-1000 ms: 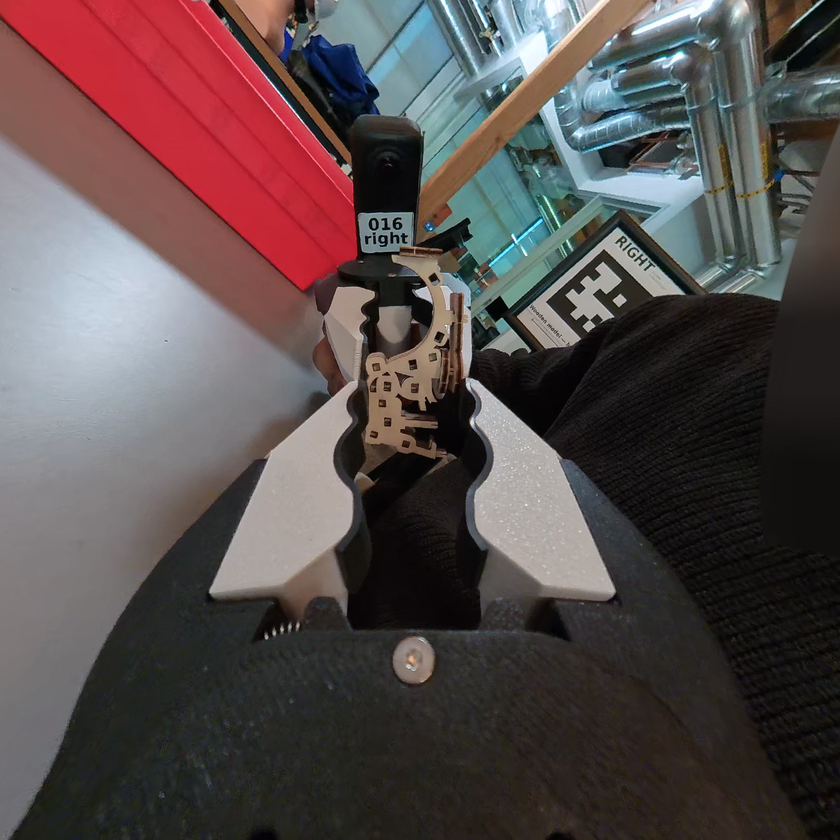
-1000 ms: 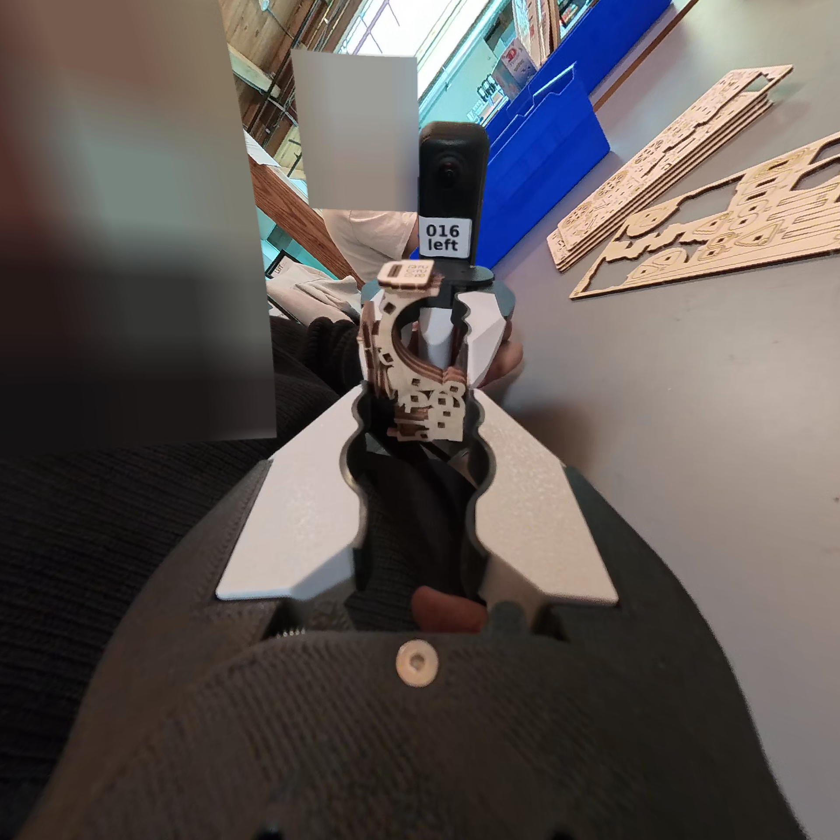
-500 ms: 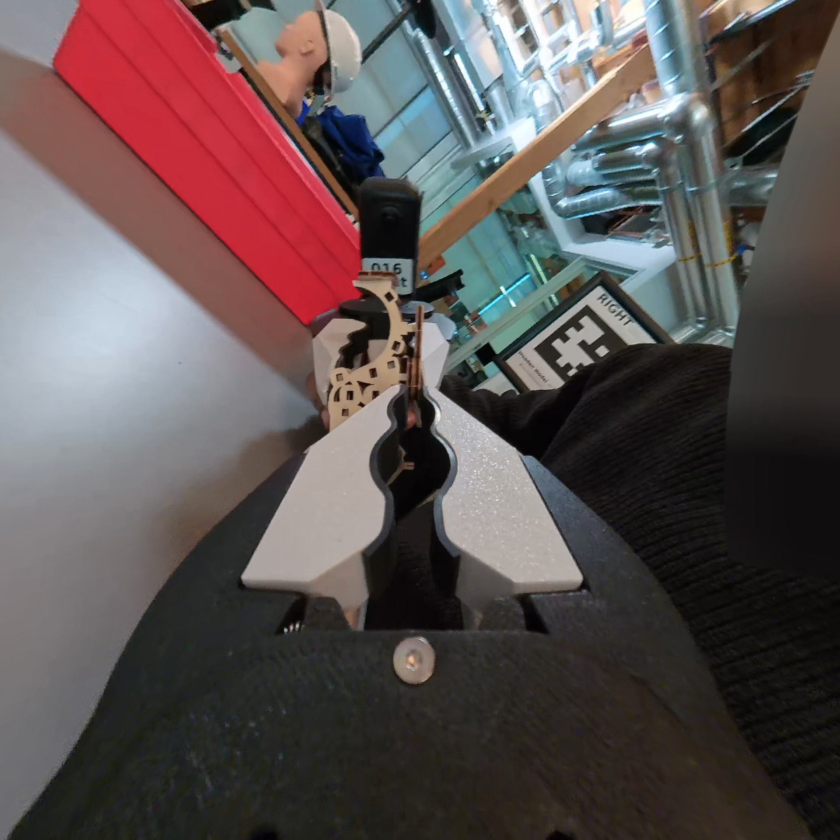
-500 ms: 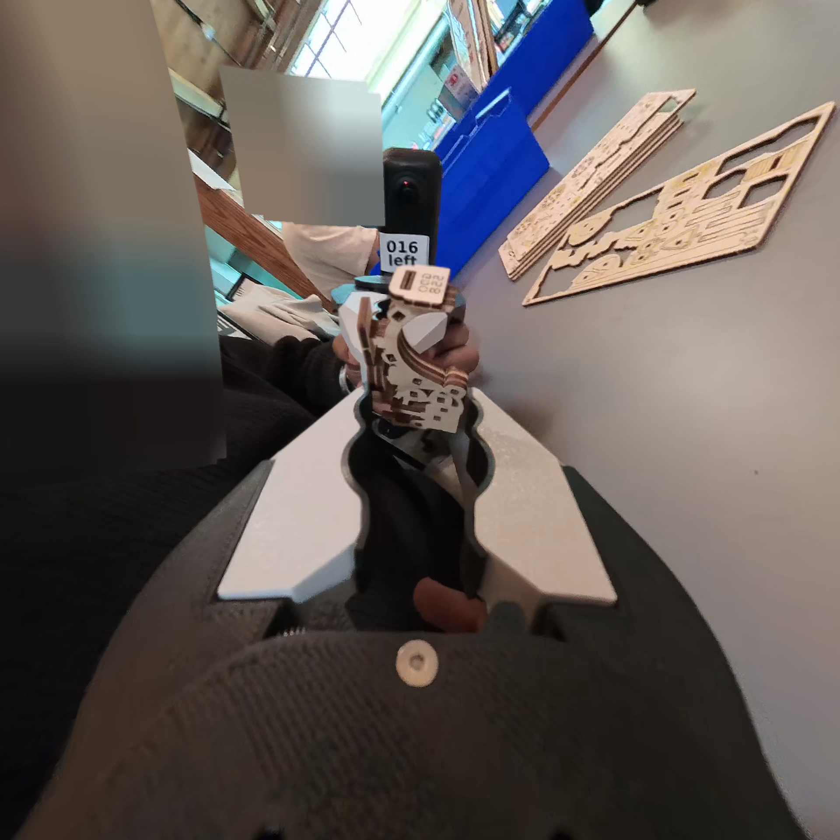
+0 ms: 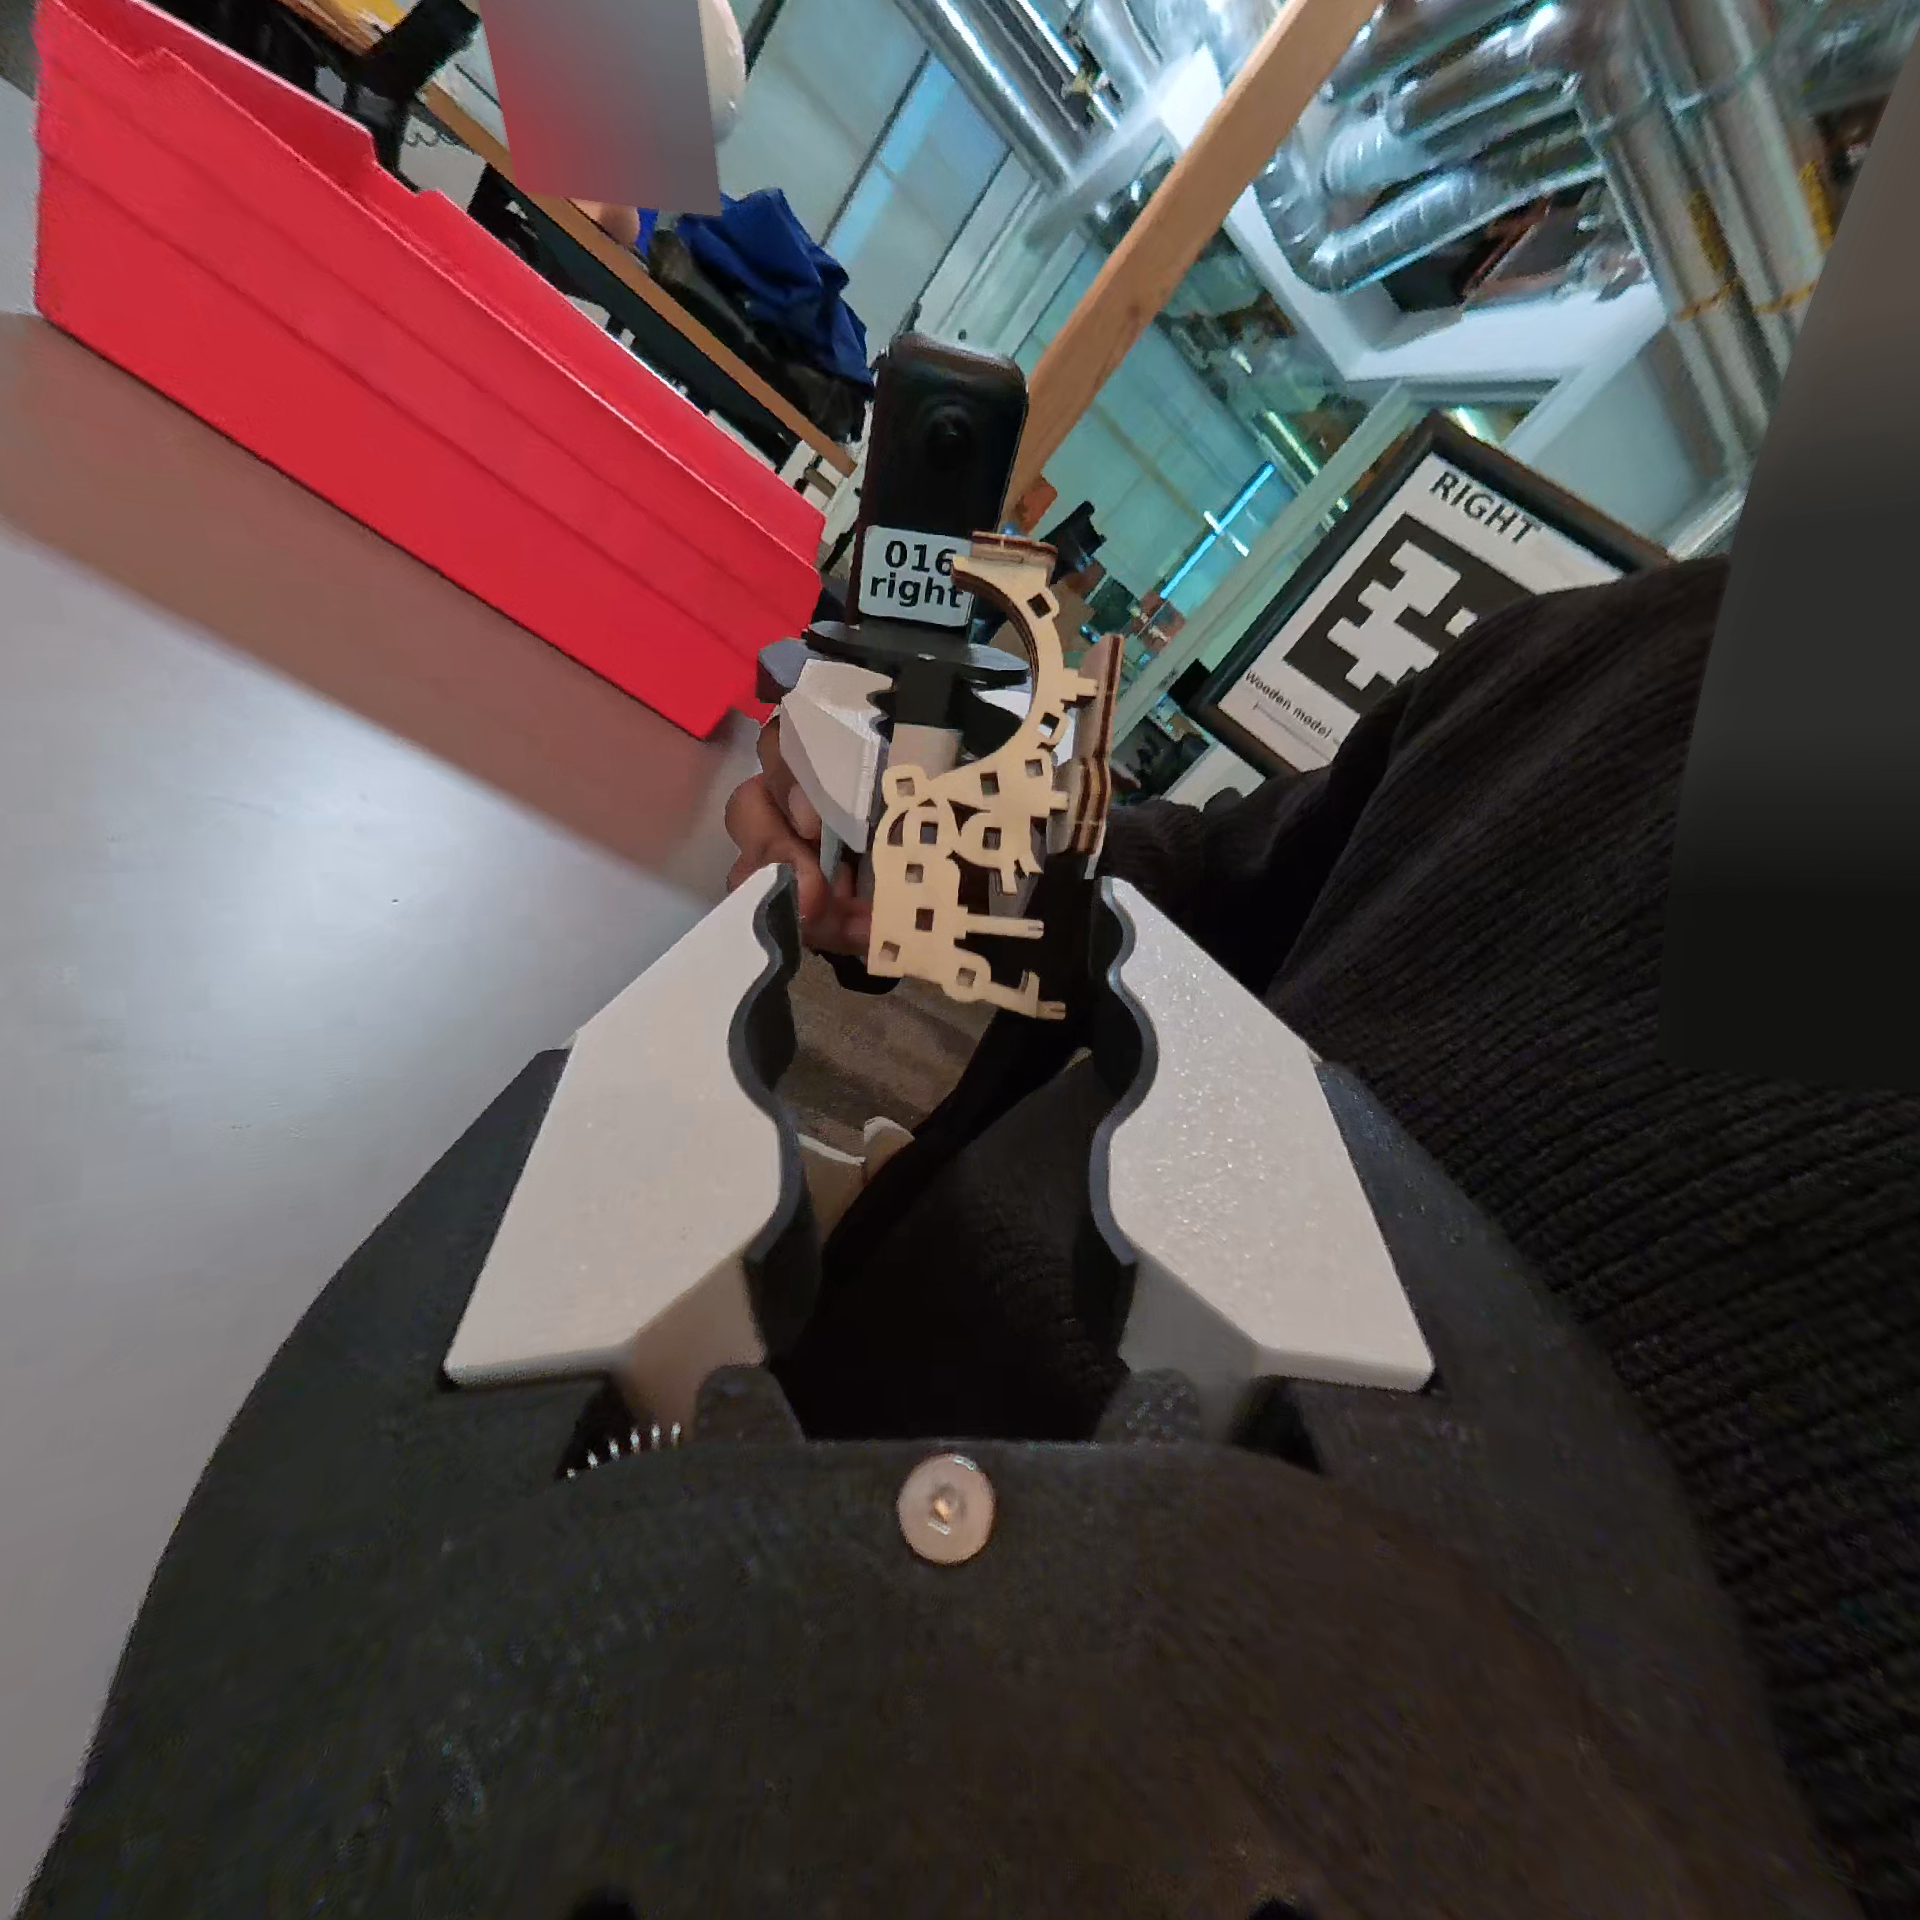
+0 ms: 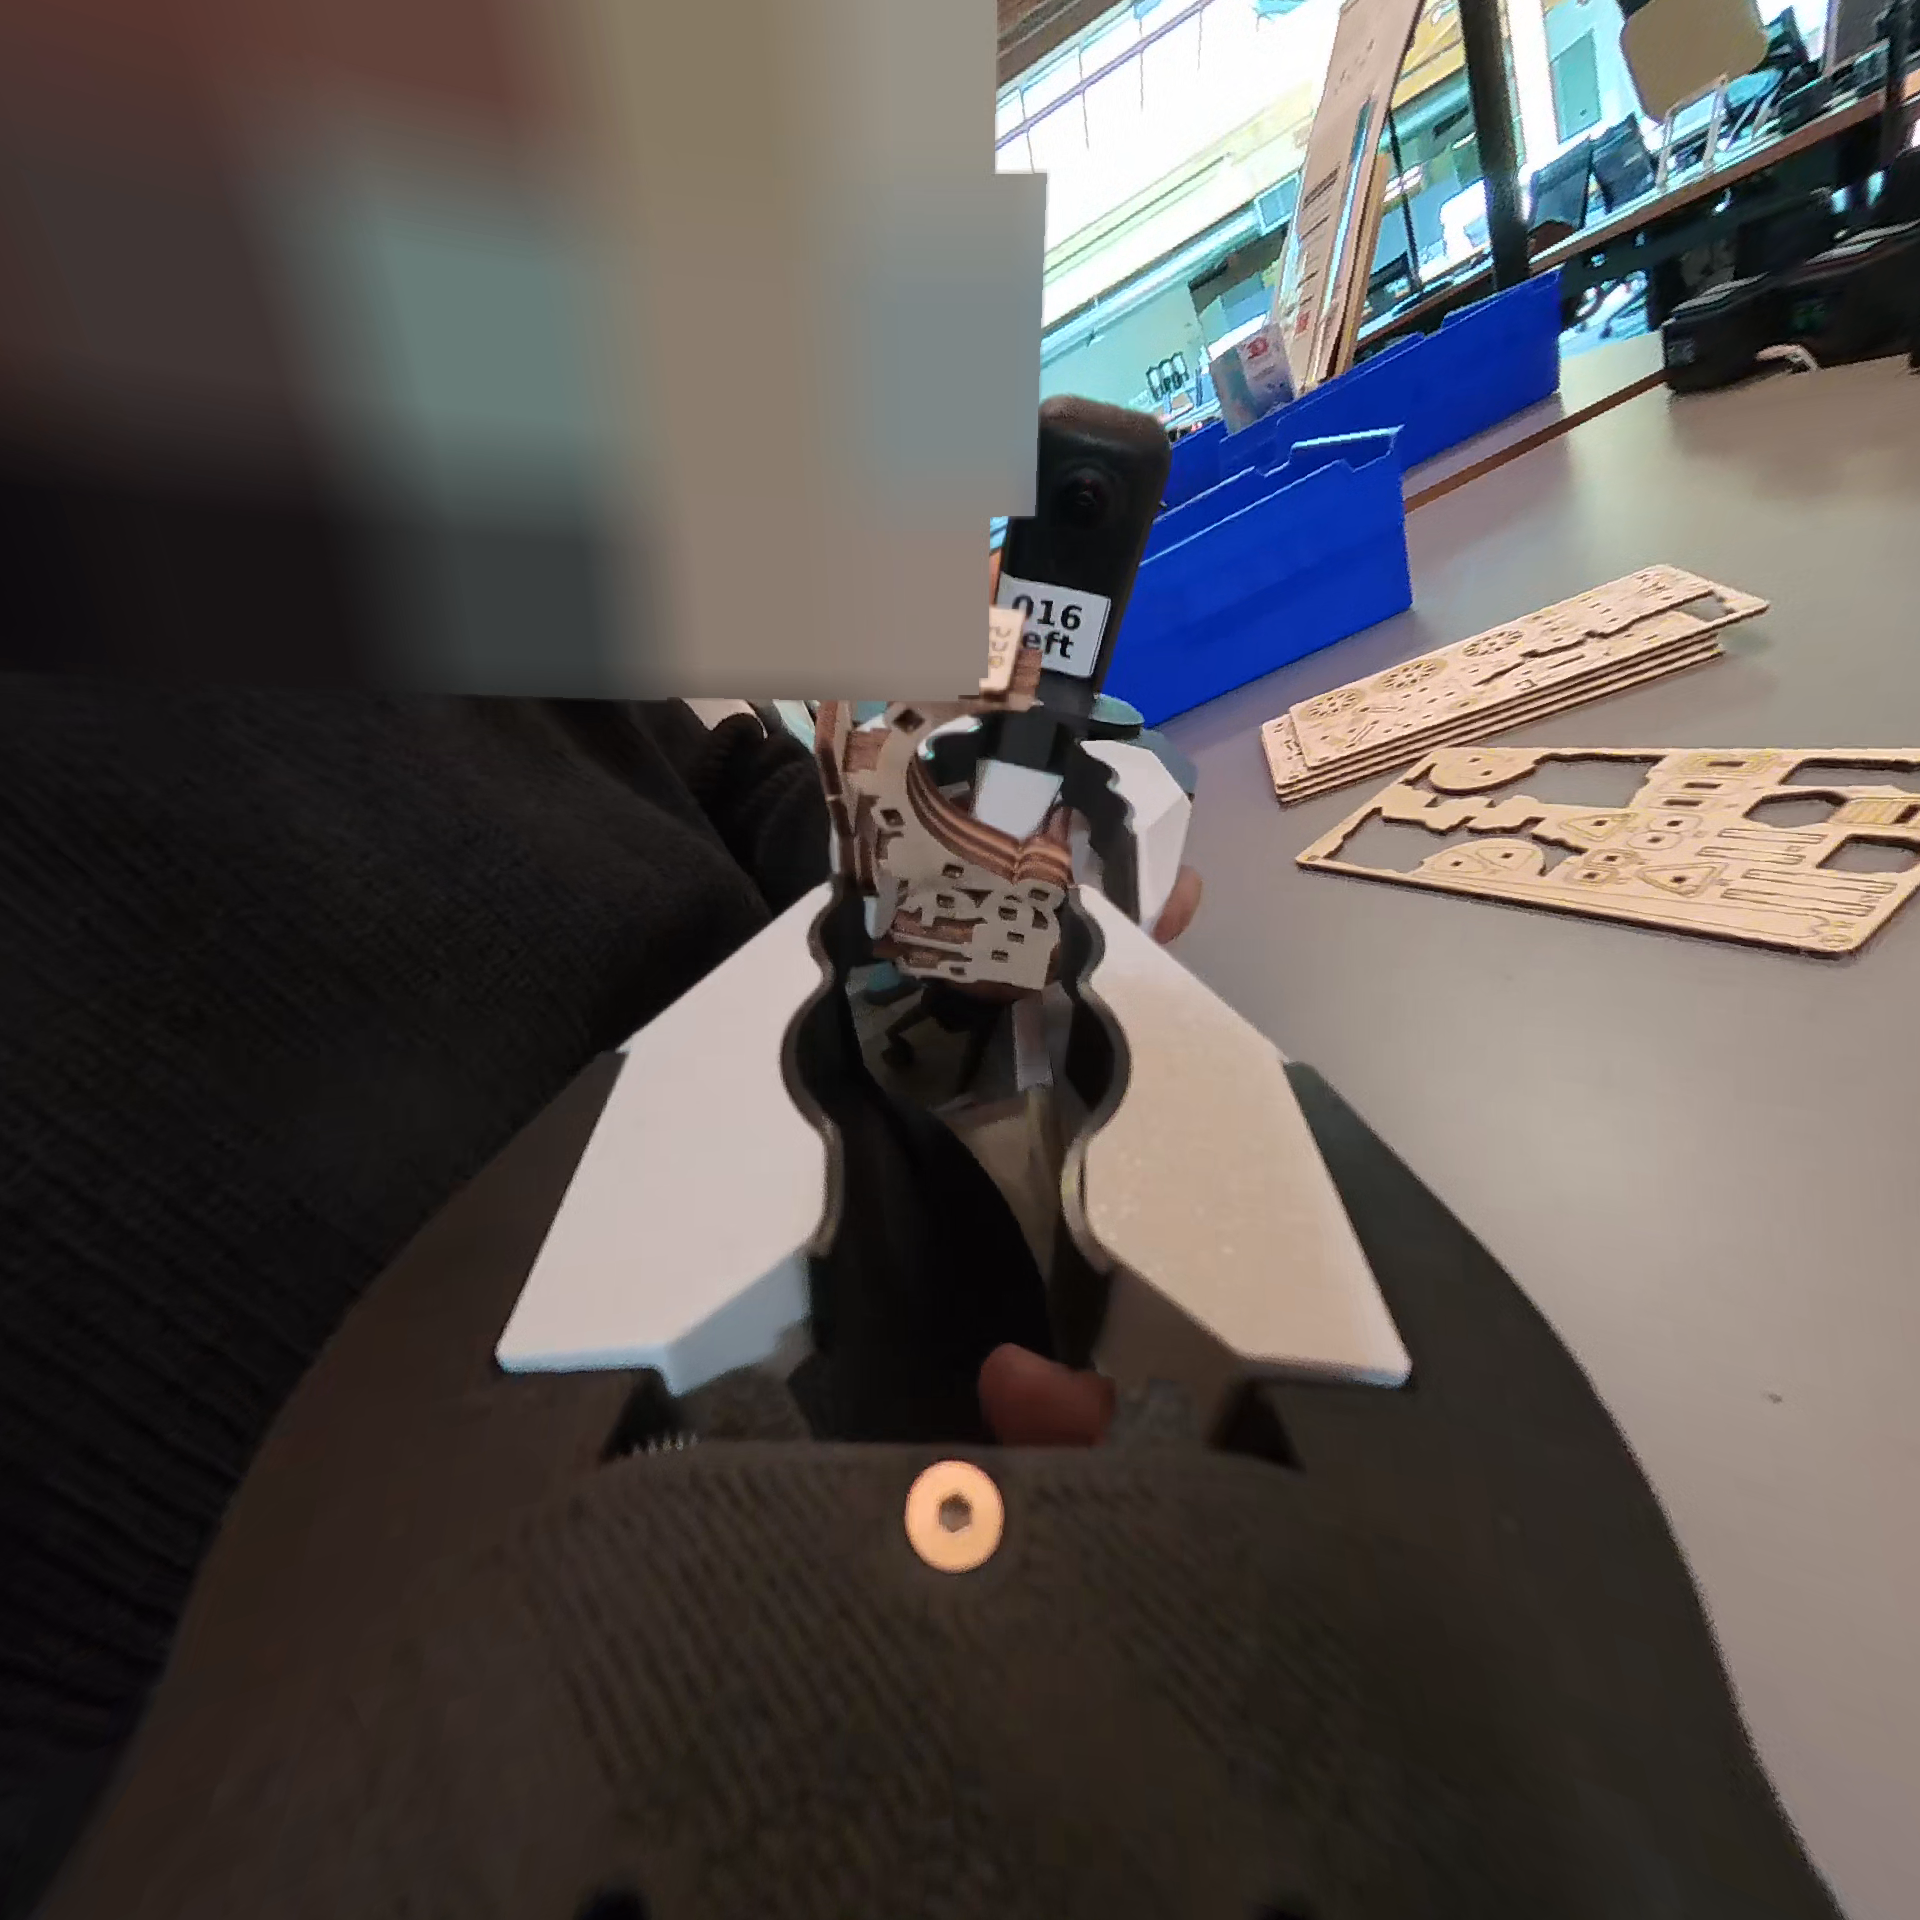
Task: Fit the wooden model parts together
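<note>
The wooden model [image 5: 966, 862], a pale laser-cut assembly with square holes and a curved arm, is held up in the air between the two grippers. My right gripper [image 6: 951, 925] is shut on the model [image 6: 966, 894], its pads on either side of the lower part. My left gripper [image 5: 940, 909] is open and empty, its tips just short of the model and spread wider than it. One white finger [image 5: 831, 758] of the right gripper shows behind the model. A white finger [image 6: 1148, 831] of the left gripper shows beyond it in the right wrist view.
A grey table [image 5: 208, 935] lies below. A red bin [image 5: 364, 343] stands at its far side. A blue bin [image 6: 1268, 582], a stack of wooden sheets [image 6: 1507, 675] and a cut-out sheet [image 6: 1621, 862] lie to the right. A person's black sleeve [image 5: 1558, 1039] is close by. Both grippers' tips are close together, under 4 cm apart.
Half a second ago my left gripper was shut on a thin edge of the model. It has now opened and let go. My right gripper has kept hold and tilted.
</note>
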`<state>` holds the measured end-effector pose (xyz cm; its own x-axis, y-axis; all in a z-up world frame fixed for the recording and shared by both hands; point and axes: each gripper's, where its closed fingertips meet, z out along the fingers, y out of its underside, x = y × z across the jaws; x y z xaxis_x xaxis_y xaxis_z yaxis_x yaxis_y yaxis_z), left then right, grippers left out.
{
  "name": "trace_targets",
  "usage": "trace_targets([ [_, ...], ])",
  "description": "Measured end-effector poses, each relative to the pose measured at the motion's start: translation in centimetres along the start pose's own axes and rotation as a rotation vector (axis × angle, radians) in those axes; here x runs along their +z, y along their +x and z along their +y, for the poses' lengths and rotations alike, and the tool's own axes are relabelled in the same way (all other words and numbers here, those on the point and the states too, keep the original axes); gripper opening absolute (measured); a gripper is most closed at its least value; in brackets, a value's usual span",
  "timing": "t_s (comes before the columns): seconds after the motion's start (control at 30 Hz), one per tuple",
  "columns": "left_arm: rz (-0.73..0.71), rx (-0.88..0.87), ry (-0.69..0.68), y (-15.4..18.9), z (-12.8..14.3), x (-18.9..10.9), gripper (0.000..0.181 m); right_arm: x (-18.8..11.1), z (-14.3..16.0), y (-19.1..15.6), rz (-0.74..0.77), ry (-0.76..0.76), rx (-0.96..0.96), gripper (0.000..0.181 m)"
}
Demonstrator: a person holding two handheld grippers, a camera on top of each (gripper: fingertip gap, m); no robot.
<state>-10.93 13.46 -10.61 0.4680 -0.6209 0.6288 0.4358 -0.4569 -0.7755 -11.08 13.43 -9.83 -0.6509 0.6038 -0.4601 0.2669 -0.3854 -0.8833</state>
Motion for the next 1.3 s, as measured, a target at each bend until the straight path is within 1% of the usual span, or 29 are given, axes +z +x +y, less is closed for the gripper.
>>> trace_targets([
  [0.1,0.004,0.024,-0.019,0.4,0.3,0.2,0.058,0.3,0.3,-0.6,-0.018,-0.013,-0.042,0.04],
  [0.23,0.022,0.1,-0.032,1.4,0.6,0.5,0.058,0.4,0.1,-1.5,-0.029,0.03,-0.195,0.04],
  [0.37,0.01,0.224,-0.065,2.1,1.2,0.7,0.055,0.9,1.4,-1.9,-0.022,-0.027,-0.336,0.04],
  [0.43,0.006,0.271,-0.07,2.4,1.4,0.7,0.054,1.0,1.6,-2.2,-0.023,-0.032,-0.395,0.04],
  [0.6,0.008,0.322,-0.079,2.7,1.5,0.7,0.053,1.0,1.7,-2.5,-0.022,-0.037,-0.464,0.04],
  [0.93,0.003,0.389,-0.088,2.9,1.9,0.8,0.052,0.9,2.0,-2.9,-0.043,-0.047,-0.465,0.04],
  [1.3,-0.003,0.337,-0.106,2.3,2.4,0.9,0.05,0.7,2.6,-2.6,-0.048,-0.096,-0.412,0.04],
])
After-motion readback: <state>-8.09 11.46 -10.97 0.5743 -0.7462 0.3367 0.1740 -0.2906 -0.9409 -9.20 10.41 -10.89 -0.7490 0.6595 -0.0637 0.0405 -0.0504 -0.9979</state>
